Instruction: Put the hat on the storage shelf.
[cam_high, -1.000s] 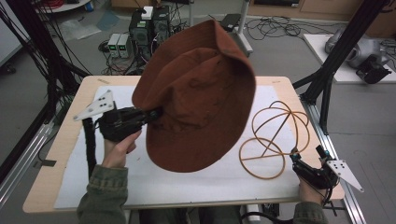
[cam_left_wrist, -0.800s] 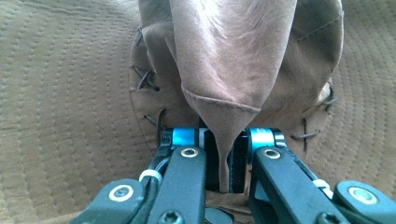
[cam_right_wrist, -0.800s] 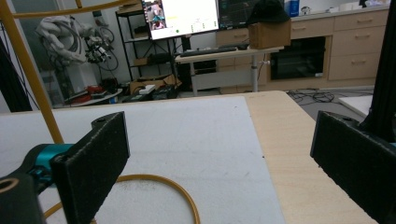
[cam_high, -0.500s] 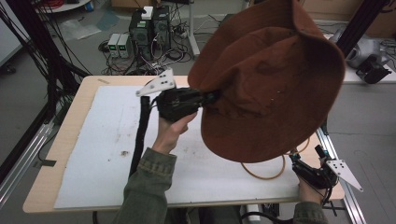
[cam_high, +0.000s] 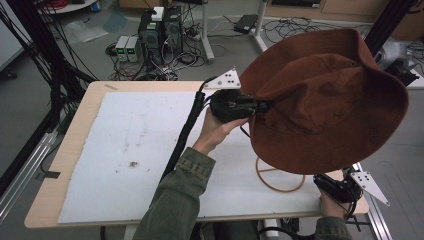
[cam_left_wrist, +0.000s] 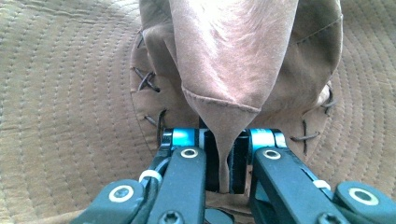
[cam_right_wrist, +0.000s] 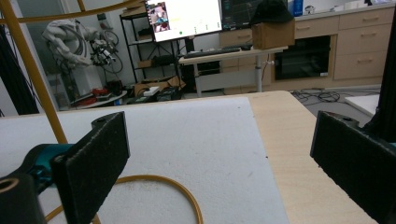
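Wooden bench (cam_high: 90, 107) under a white foam sheet (cam_high: 135, 150), speckled with a few dark marks, near edge cut off by the frame. Above its right half, a big rust-brown hat (cam_high: 325, 100), soft suede-like cloth, wide floppy brim, lifted clear of the sheet and tilted toward the camera; crown side hidden in the high view, stitched rings of the brim and dark lacing plain in the left gripper view (cam_left_wrist: 70, 116). Beneath the hat, a yellow wire stand (cam_high: 280, 180), thin round hoops, mostly covered, just a loop and a short upright visible; a curved ring and slanted rod in the right gripper view (cam_right_wrist: 154, 184). Left gripper (cam_high: 260, 106) clenched on a pinched fold of the hat brim (cam_left_wrist: 224, 140), cloth squeezed flat between the pads. Right gripper (cam_high: 325, 184) resting at the bench's near right corner, released, black foam pads (cam_right_wrist: 100, 158) standing wide apart, partly tucked under the brim from above.
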